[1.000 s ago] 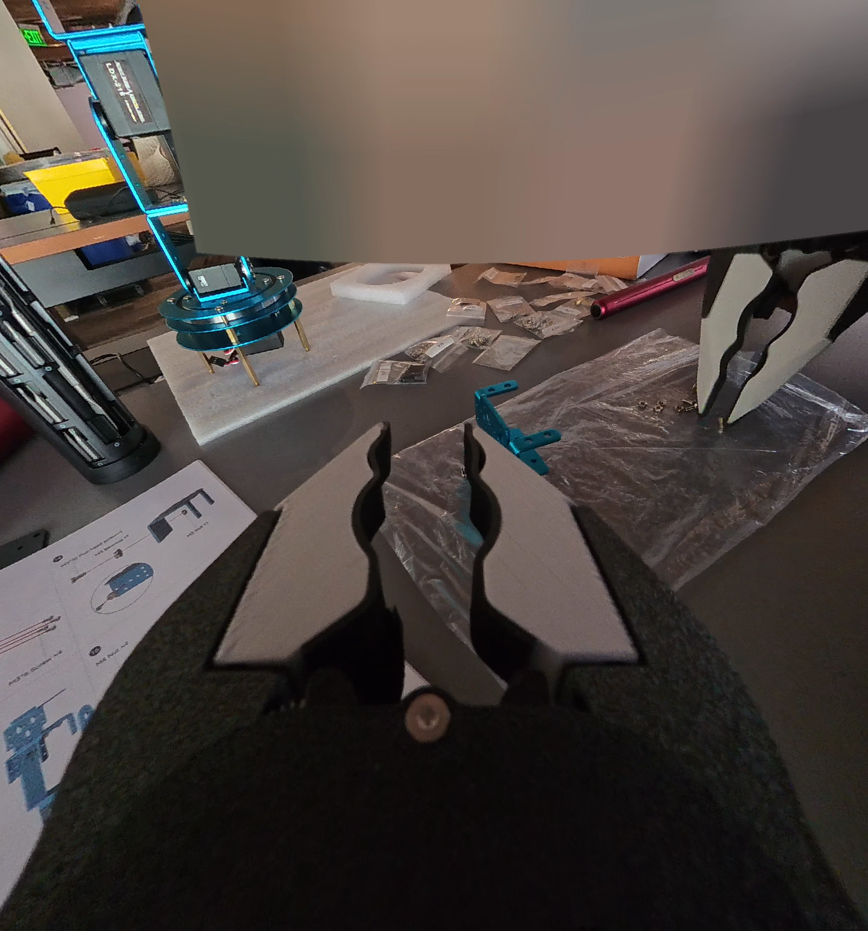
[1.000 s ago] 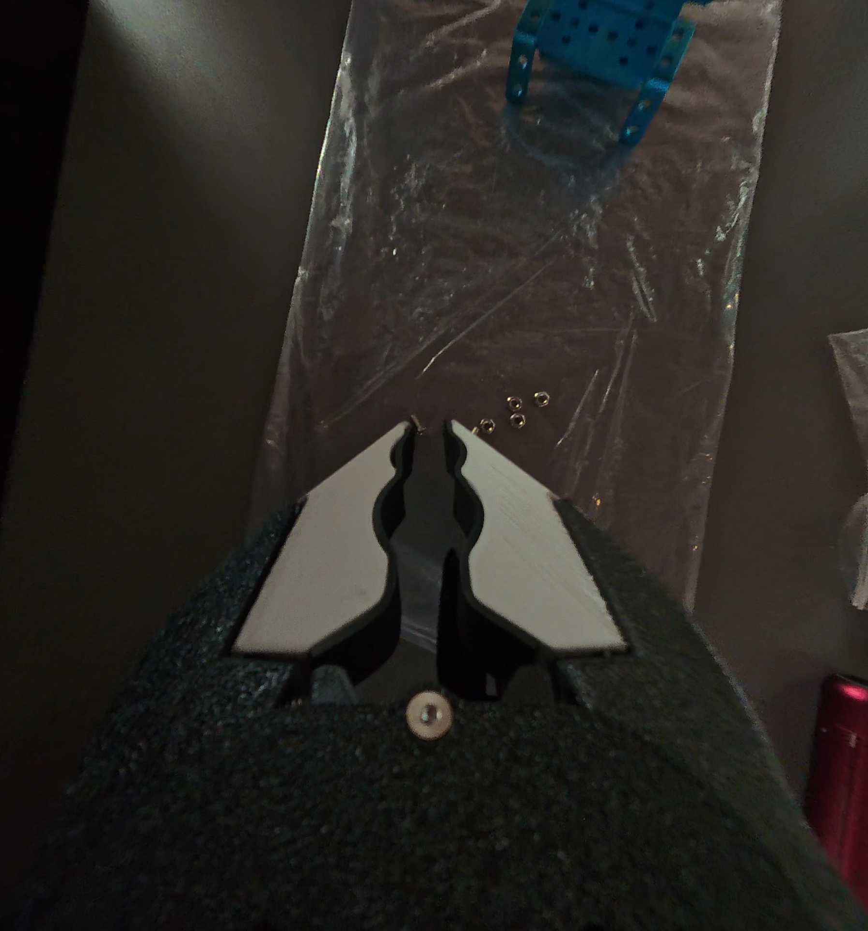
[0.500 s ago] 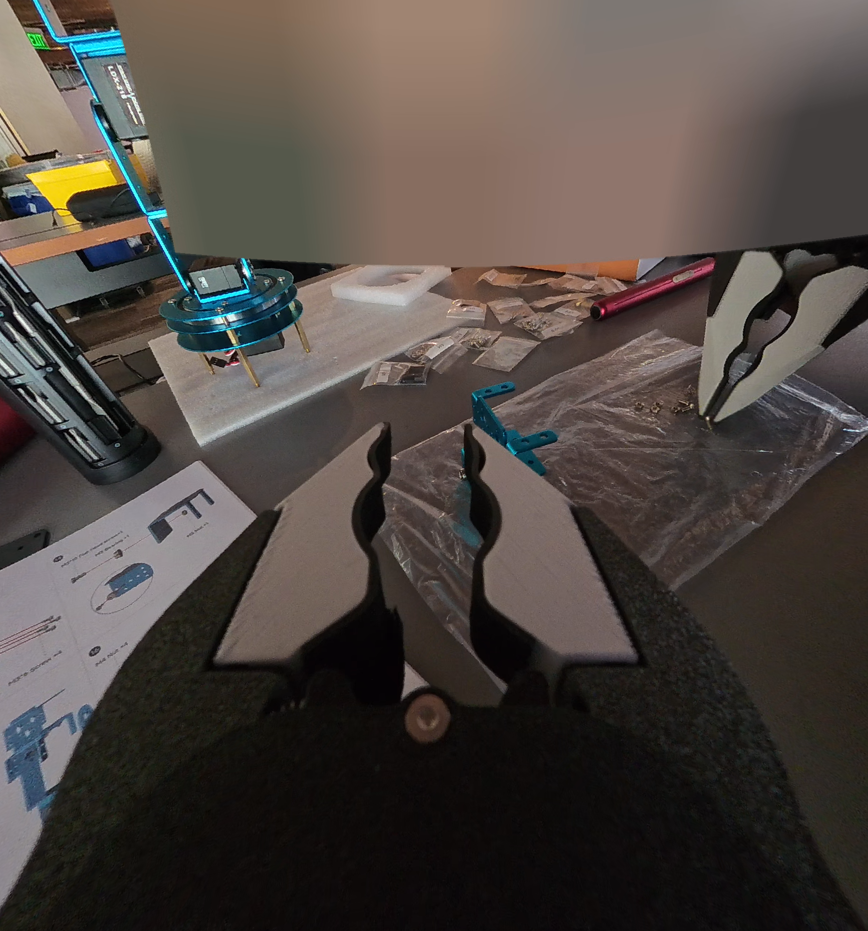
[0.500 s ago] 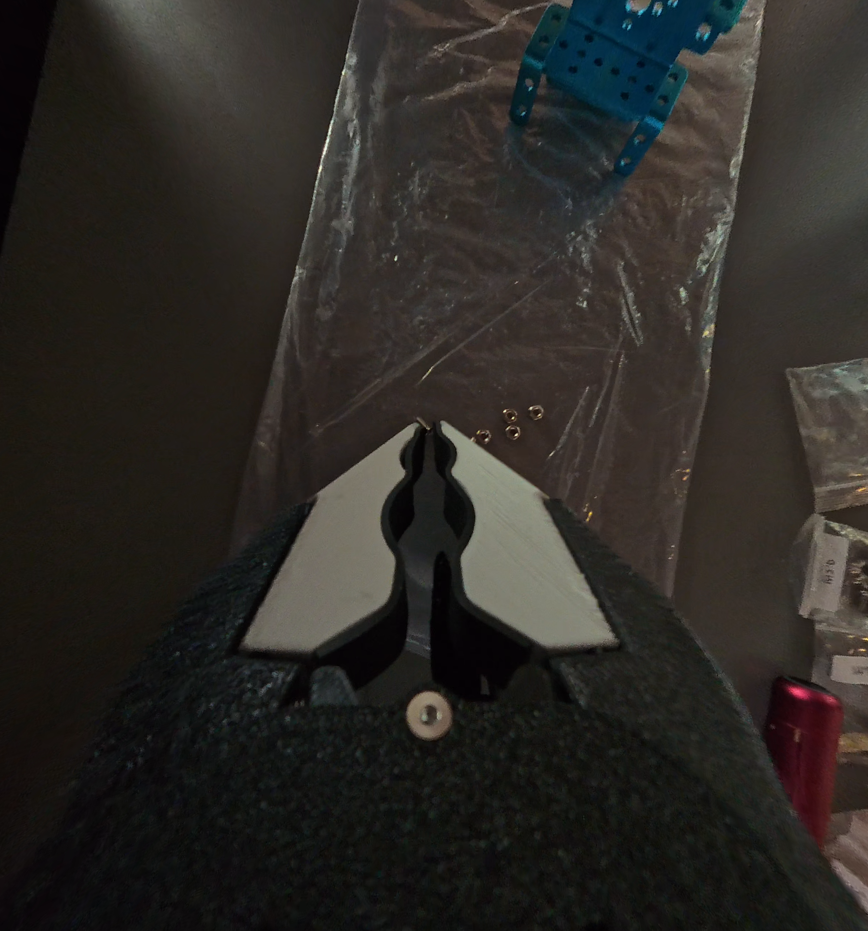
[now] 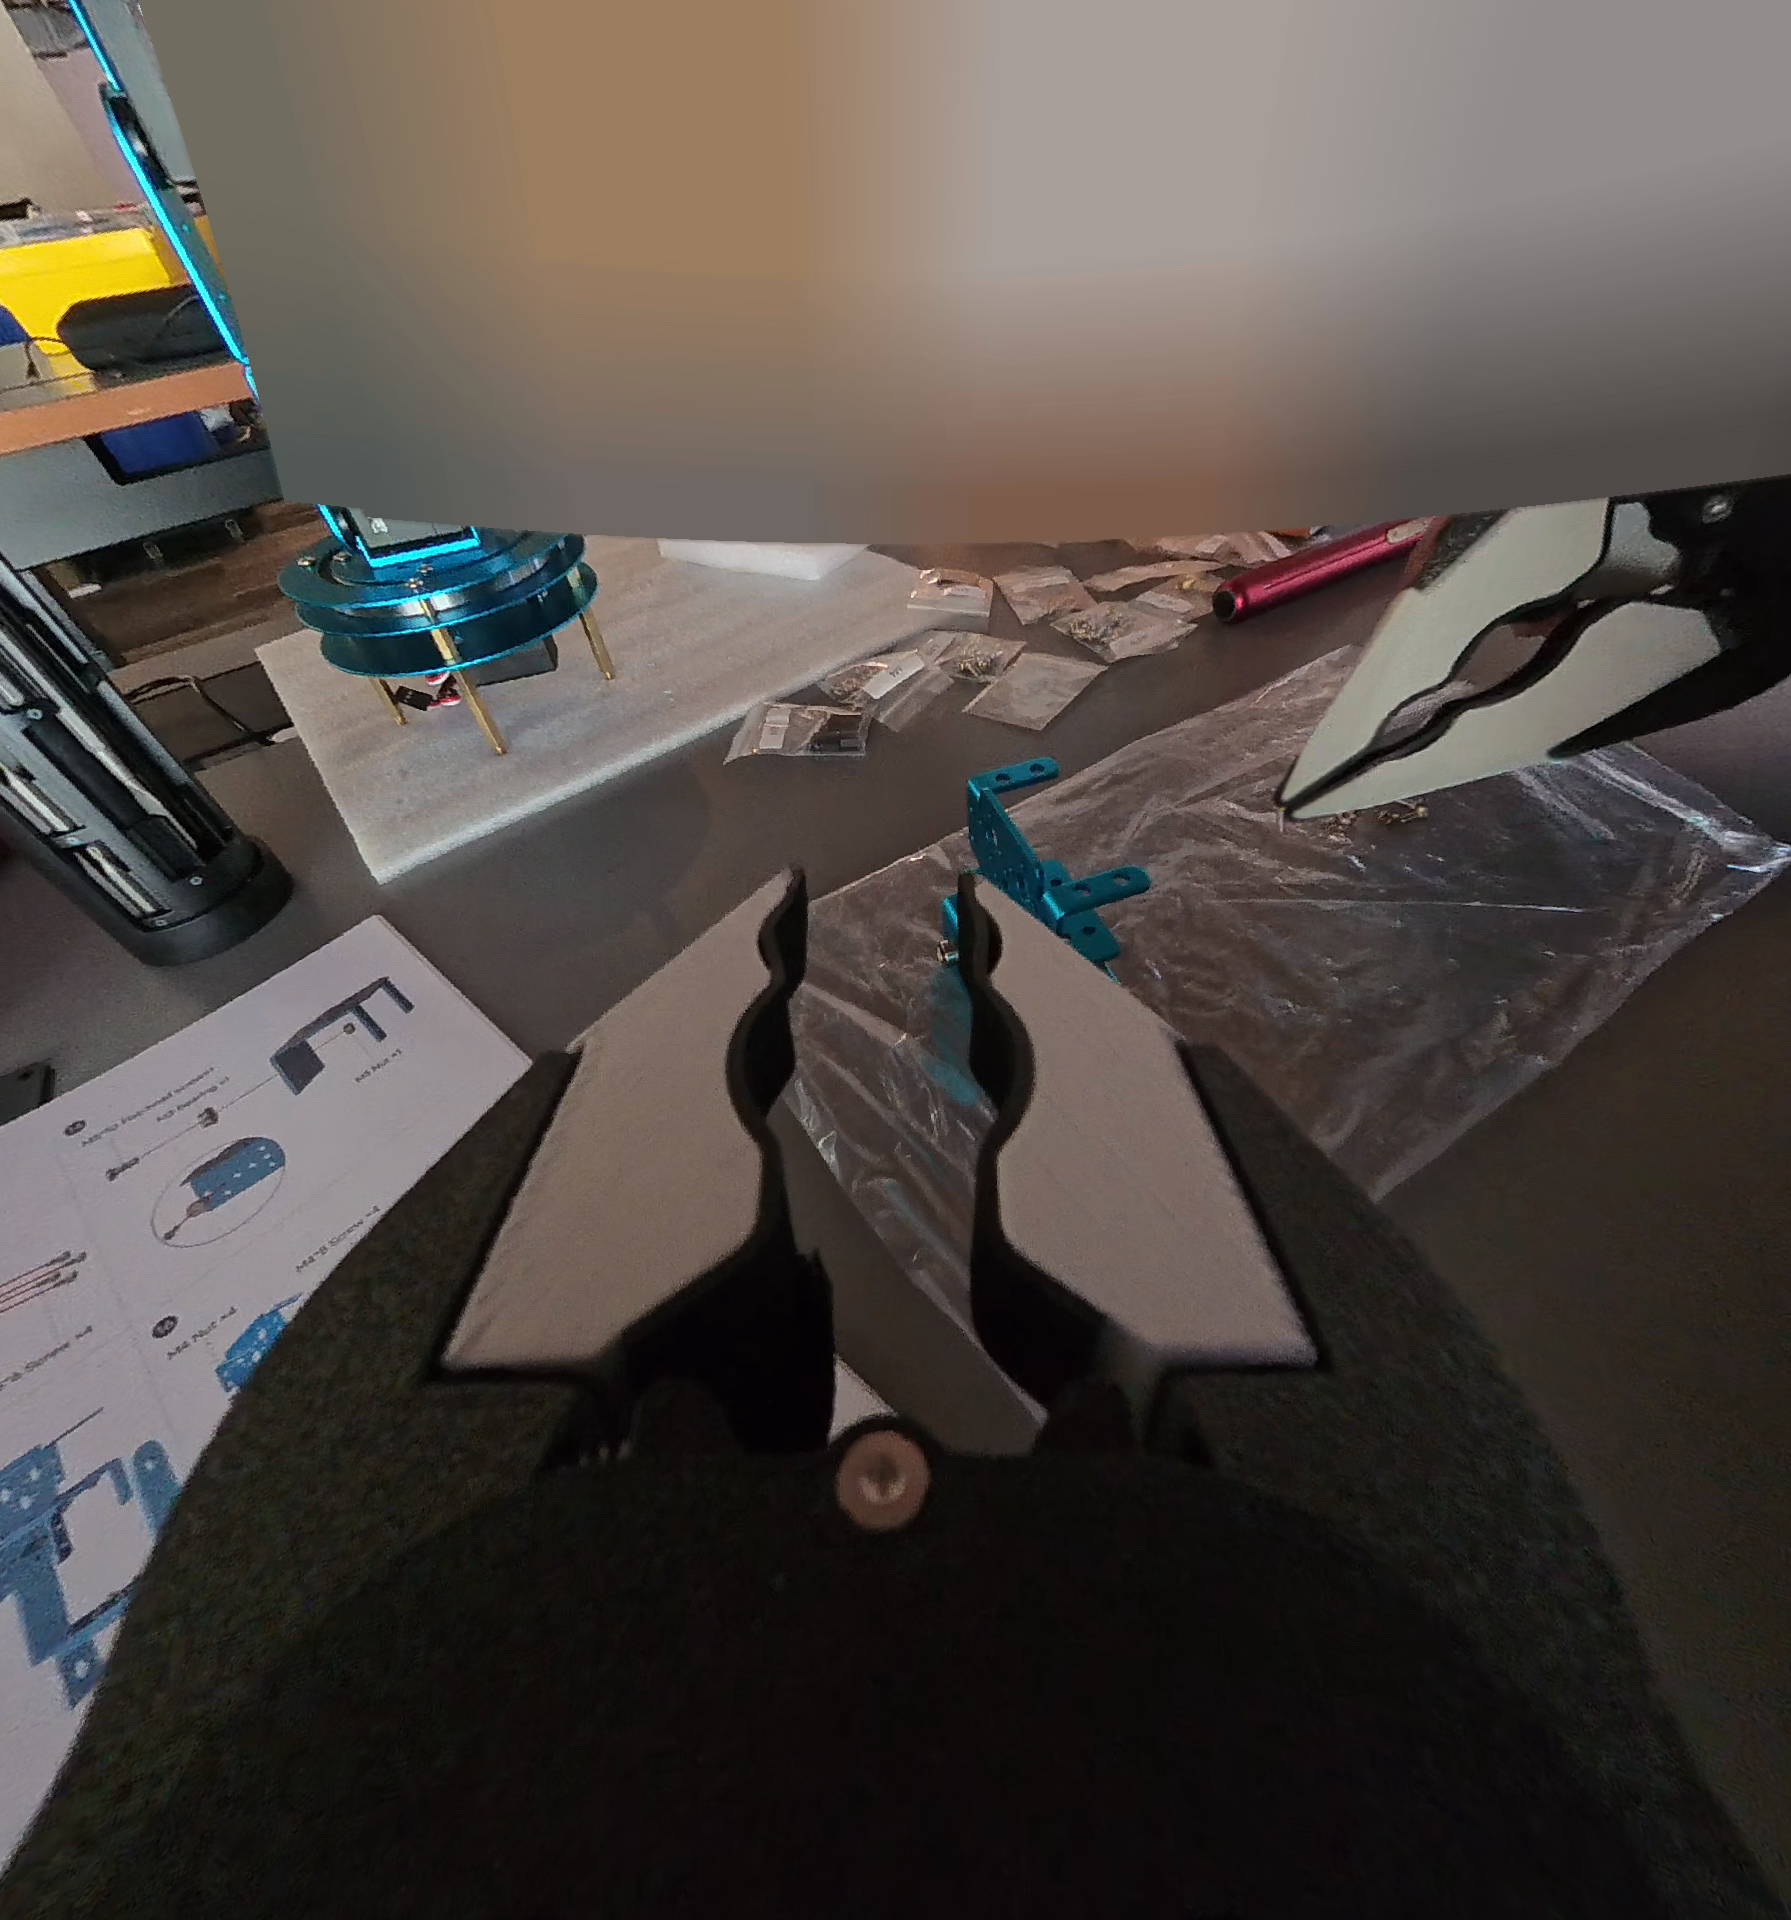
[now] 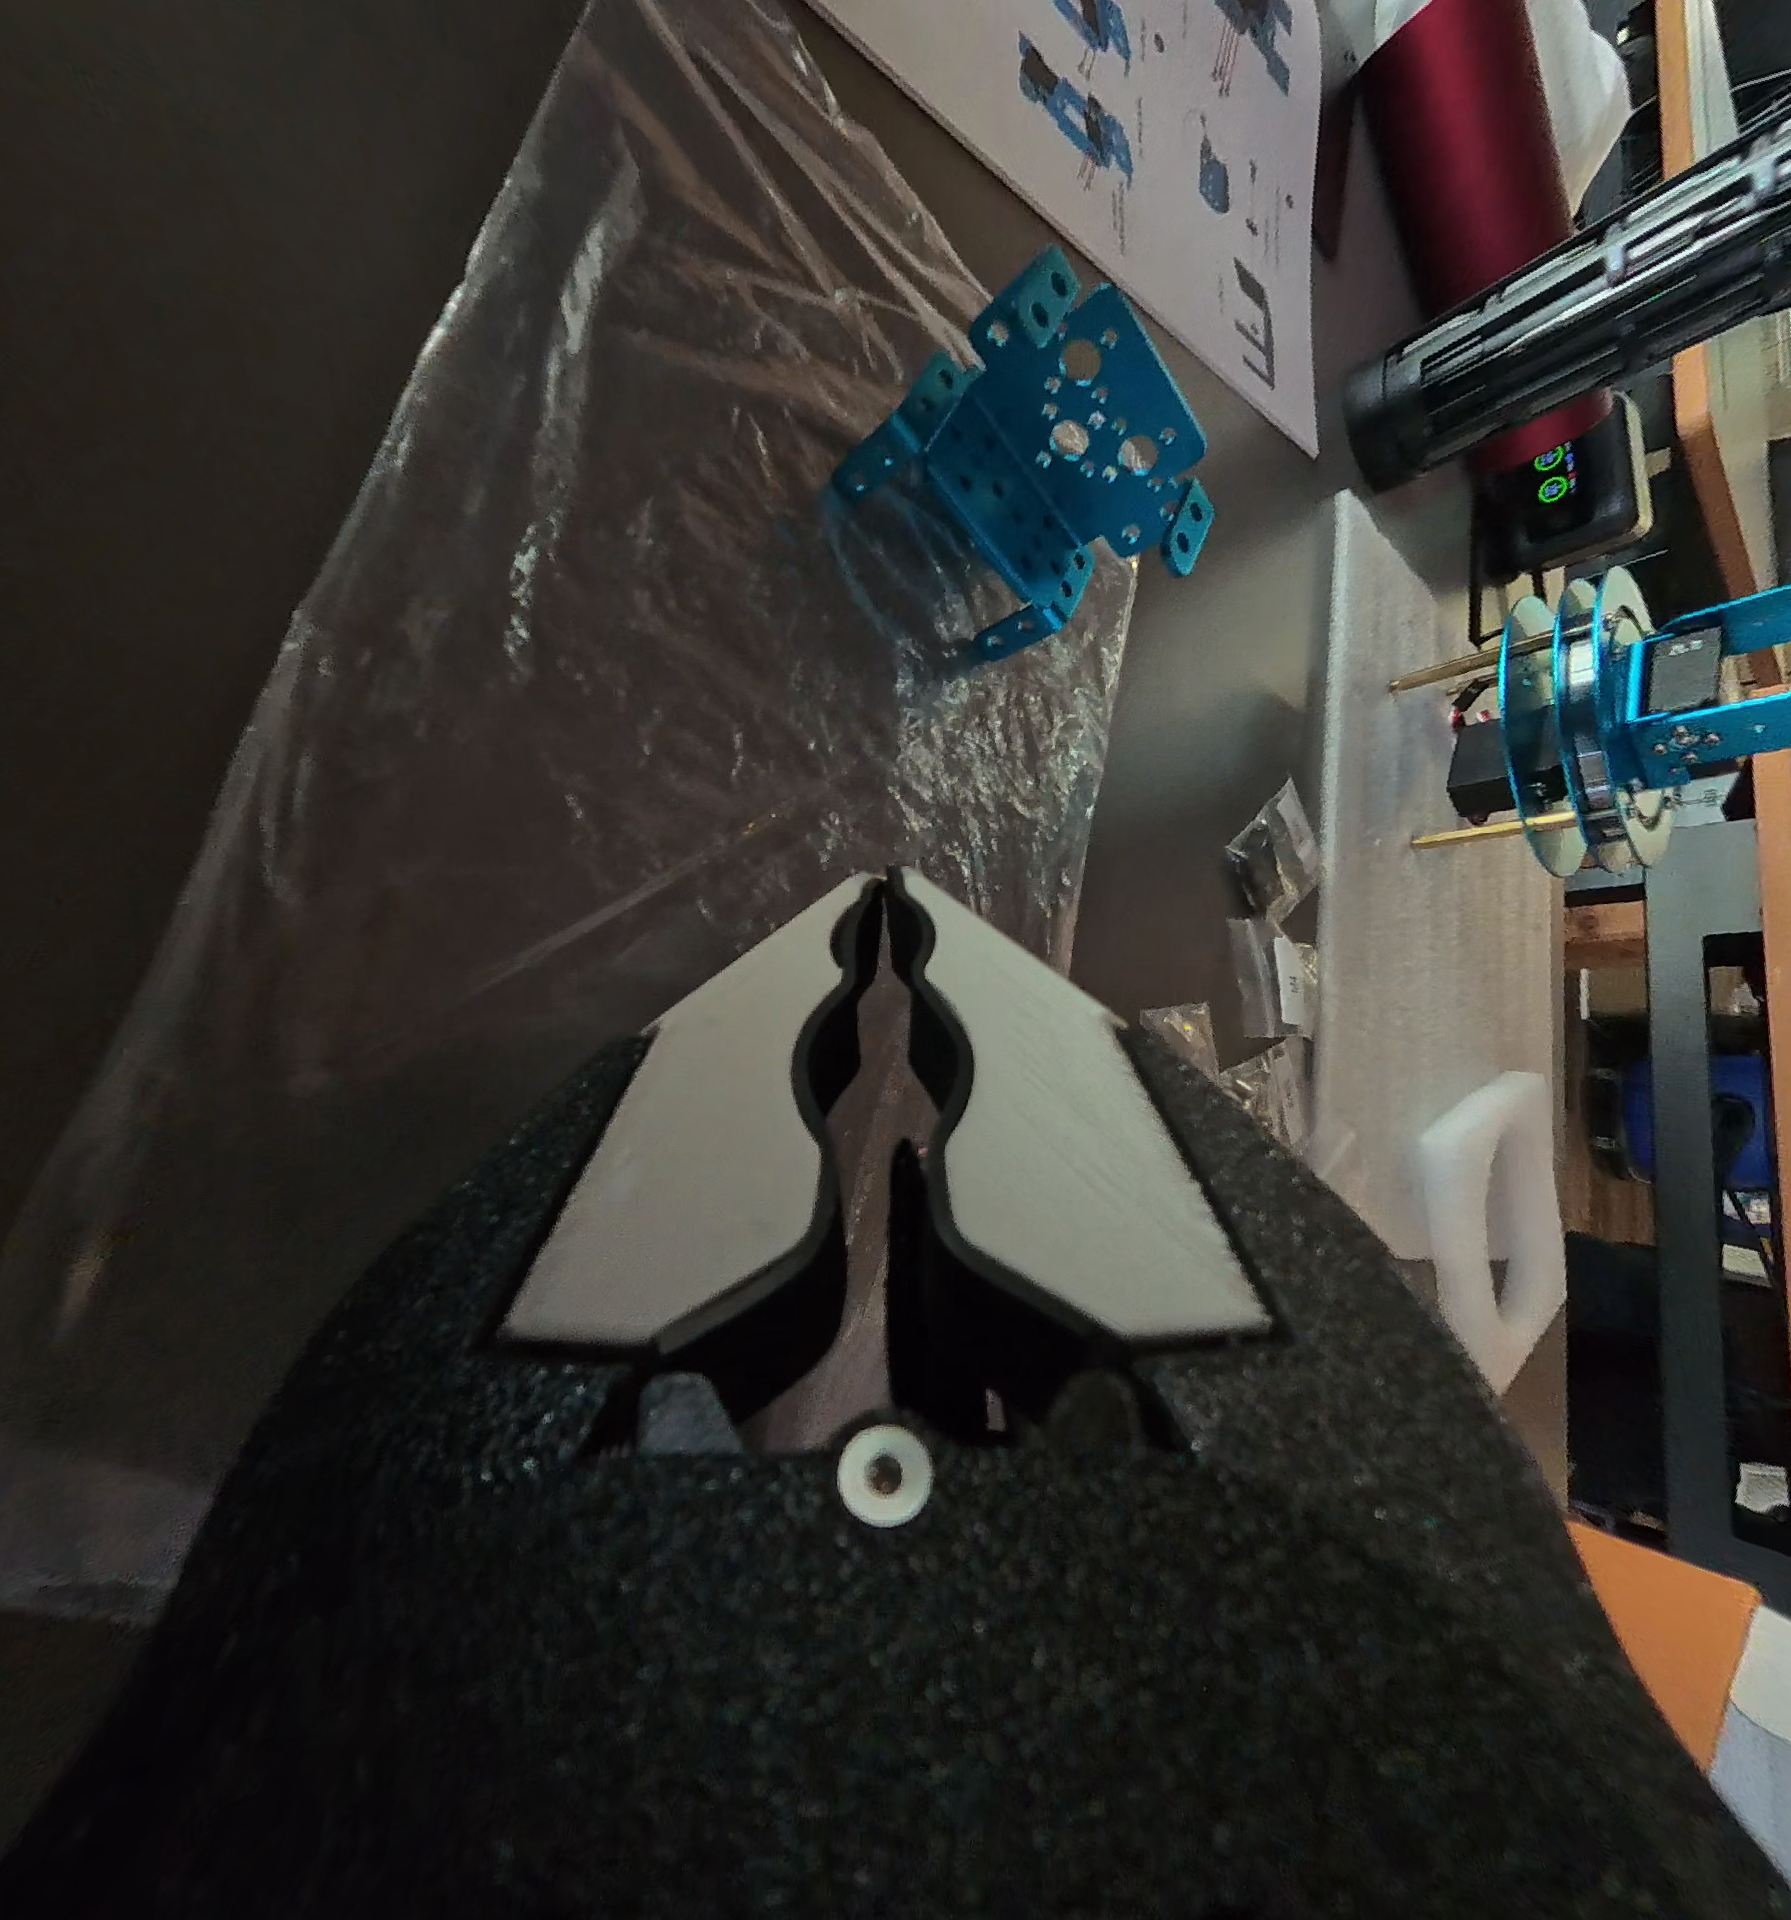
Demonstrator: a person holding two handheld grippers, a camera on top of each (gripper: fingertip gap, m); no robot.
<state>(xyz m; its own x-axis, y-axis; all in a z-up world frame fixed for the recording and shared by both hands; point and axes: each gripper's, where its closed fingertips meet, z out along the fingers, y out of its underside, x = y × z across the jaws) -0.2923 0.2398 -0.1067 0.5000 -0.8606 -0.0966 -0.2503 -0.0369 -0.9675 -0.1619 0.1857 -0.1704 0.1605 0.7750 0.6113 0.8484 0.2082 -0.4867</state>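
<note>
My left gripper (image 5: 880,899) is open and empty, low over the near end of a clear plastic sheet (image 5: 1390,987). A blue perforated metal bracket (image 5: 1036,862) stands on the sheet just beyond its right fingertip. My right gripper (image 6: 889,881) is shut and hangs above the sheet (image 6: 455,727), pointing toward the bracket (image 6: 1036,468). In the left wrist view its tips (image 5: 1286,805) pinch a tiny metal piece. Small brass nuts (image 5: 1390,816) lie on the sheet under it.
A printed instruction sheet (image 5: 195,1195) lies at the left. A black tool stand (image 5: 91,779) rises behind it. A blue disc assembly (image 5: 434,603) stands on white foam (image 5: 558,748). Small hardware bags (image 5: 974,665) and a red cylinder (image 5: 1306,577) lie at the back. My right fingertips sit around 15 cm from my left ones. My left tips are roughly 7 cm from the bracket (image 6: 1036,468).
My right gripper has lifted off the sheet, away from the loose nuts, rolled over sideways and turned toward the blue bracket. My left gripper has barely moved and stays open.
</note>
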